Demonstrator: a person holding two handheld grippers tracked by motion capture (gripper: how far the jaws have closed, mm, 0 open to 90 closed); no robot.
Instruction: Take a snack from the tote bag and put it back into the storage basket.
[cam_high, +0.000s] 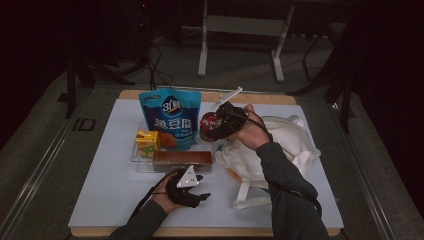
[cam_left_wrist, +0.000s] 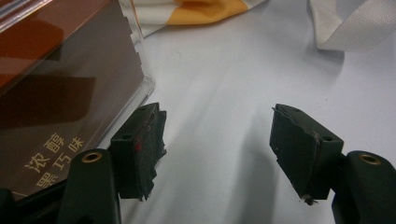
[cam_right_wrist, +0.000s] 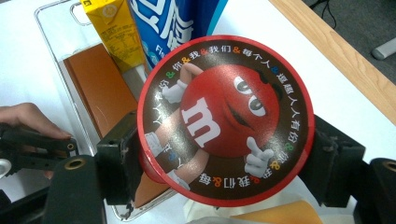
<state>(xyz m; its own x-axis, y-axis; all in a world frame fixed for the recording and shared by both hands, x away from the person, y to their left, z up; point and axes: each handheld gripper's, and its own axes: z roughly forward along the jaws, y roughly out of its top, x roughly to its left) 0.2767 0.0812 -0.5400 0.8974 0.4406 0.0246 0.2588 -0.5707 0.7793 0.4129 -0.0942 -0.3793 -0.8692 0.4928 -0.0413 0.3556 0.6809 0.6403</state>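
A round red M&M's tub (cam_right_wrist: 224, 121) with a red candy figure on its lid sits between the jaws of my right gripper (cam_right_wrist: 226, 149), which is shut on its sides. From above, that gripper (cam_high: 214, 131) holds the tub (cam_high: 207, 121) in the air between the blue snack bag (cam_high: 170, 117) and the white tote bag (cam_high: 272, 145). My left gripper (cam_high: 202, 187) rests low near the table's front, just in front of the brown chocolate box (cam_high: 182, 159). Its jaws (cam_left_wrist: 215, 116) stand open over bare white table, with the brown box (cam_left_wrist: 60, 93) beside the left one.
A clear tray (cam_high: 136, 159) holds the blue bag, a yellow juice box (cam_high: 148, 142) and the brown box. The tote's strap (cam_high: 247, 200) trails toward the front edge. The wooden table edge (cam_right_wrist: 336, 60) runs close behind the tub.
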